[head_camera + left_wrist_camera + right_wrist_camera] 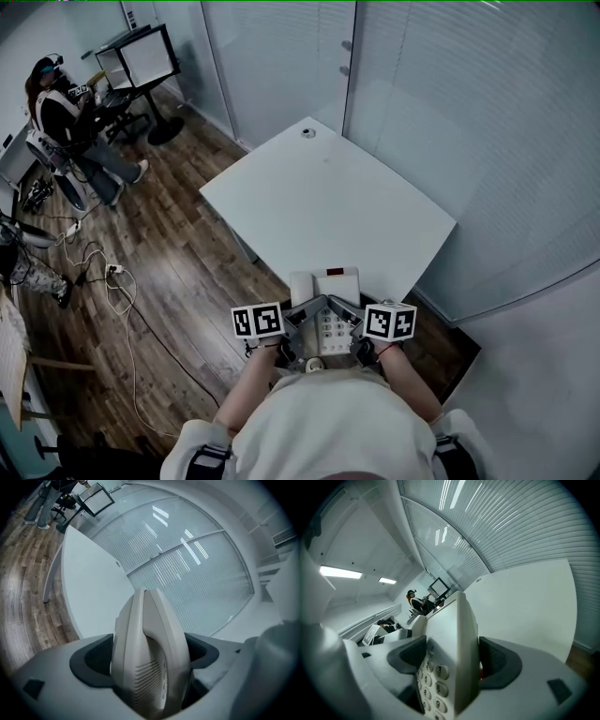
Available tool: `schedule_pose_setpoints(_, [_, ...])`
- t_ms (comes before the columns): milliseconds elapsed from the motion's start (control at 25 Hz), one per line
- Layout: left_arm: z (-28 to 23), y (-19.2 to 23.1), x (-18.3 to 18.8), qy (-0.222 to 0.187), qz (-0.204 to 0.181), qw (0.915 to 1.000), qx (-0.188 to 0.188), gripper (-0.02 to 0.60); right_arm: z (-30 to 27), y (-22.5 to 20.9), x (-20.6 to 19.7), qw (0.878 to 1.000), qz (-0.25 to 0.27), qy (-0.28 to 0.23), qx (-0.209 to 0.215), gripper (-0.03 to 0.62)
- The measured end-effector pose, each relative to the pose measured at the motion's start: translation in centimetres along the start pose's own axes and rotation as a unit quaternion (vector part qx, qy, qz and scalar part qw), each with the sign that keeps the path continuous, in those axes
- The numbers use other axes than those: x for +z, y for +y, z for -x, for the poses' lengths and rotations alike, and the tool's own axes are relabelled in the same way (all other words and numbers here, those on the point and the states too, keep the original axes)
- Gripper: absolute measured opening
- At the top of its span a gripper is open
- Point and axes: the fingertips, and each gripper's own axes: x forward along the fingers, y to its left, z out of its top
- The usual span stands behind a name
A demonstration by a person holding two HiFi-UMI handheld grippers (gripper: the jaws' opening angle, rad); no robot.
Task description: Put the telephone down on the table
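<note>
A white desk telephone [326, 309] with handset and keypad is held in the air just off the near corner of the white table [328, 202]. My left gripper [298, 319] is shut on the telephone's handset side [147, 658]. My right gripper [352, 321] is shut on the keypad side [450, 658], its number keys showing between the pads. Both jaws press flat against the telephone's casing. Its underside is hidden.
A small round fitting [308, 132] sits at the table's far corner. Glass walls with blinds [450, 112] stand behind and to the right. A seated person [70, 117] and a monitor stand [141, 61] are far left, with cables [103, 277] on the wood floor.
</note>
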Motion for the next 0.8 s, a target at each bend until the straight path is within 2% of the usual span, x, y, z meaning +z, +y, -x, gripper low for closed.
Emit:
schedule_pose_setpoints(440, [-2.3,1.1,1.4,0.023,0.01,0.9997,-0.006,0.44,-1.0,-1.8,1.5,1.0,-0.016,0.001,-0.024,0.351])
schedule_pose_setpoints(800, [-6.8,2.7,3.7,0.018,0.019,0.9997,0.004,0.44,-3.1,-5.6,4.6,1.0,-0.005,0.015,-0.021,0.351])
